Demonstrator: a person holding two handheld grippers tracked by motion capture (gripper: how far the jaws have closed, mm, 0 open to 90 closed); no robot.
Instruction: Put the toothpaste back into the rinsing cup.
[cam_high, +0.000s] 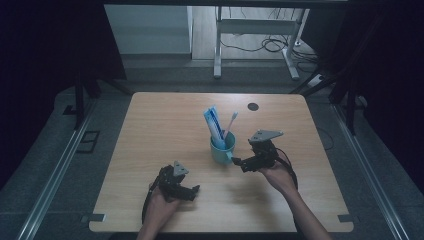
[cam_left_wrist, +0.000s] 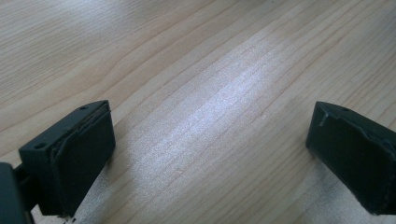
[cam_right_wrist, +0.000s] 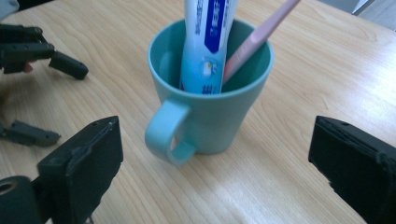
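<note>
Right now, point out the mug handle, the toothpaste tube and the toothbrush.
mug handle (cam_right_wrist: 168, 135), right gripper view, on the loop's outer curve.
toothpaste tube (cam_right_wrist: 201, 56), right gripper view, on its lower body.
toothbrush (cam_right_wrist: 254, 39), right gripper view, on its pink shaft.

A pale wood-grain table (cam_right_wrist: 322, 60) with a smooth, faintly sheened finish is seen beneath the teal cup (cam_right_wrist: 219, 119), which looks like smooth matt plastic. Inside the cup, a glossy plastic toothpaste tube (cam_right_wrist: 205, 42) and a smooth pink plastic toothbrush (cam_right_wrist: 261, 35) are stood. Matt black, slightly rough plastic jaws are shown before the cup.
</note>
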